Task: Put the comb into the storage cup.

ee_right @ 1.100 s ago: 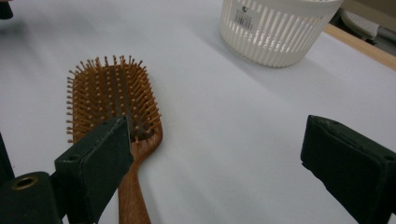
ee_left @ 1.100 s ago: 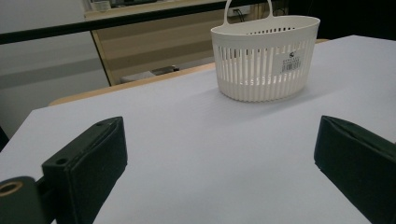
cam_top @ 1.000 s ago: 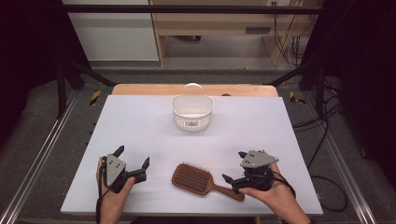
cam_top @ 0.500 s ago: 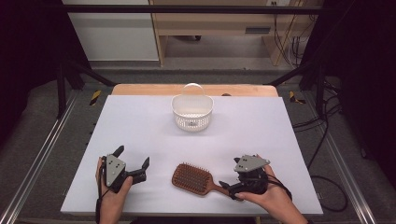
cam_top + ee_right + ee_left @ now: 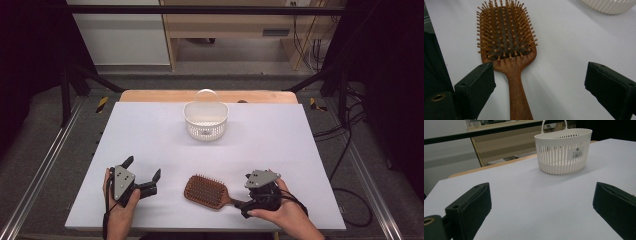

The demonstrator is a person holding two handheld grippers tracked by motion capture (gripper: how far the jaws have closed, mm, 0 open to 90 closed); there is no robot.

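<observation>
Item: wooden hairbrush, lying bristles-up near the front edge of the white table, handle pointing toward your right hand. Right claw: you are holding it wide open and empty, jaws straddling the handle, which is sitting closer to the left jaw. Left claw: you are resting it wide open and empty, well apart from the brush. White basket: standing upright at the far side. Risk, as judged: closing off-centre is likely to nudge the handle sideways and spin the brush; gripping the smooth, narrow handle near its end may let the head droop.
</observation>
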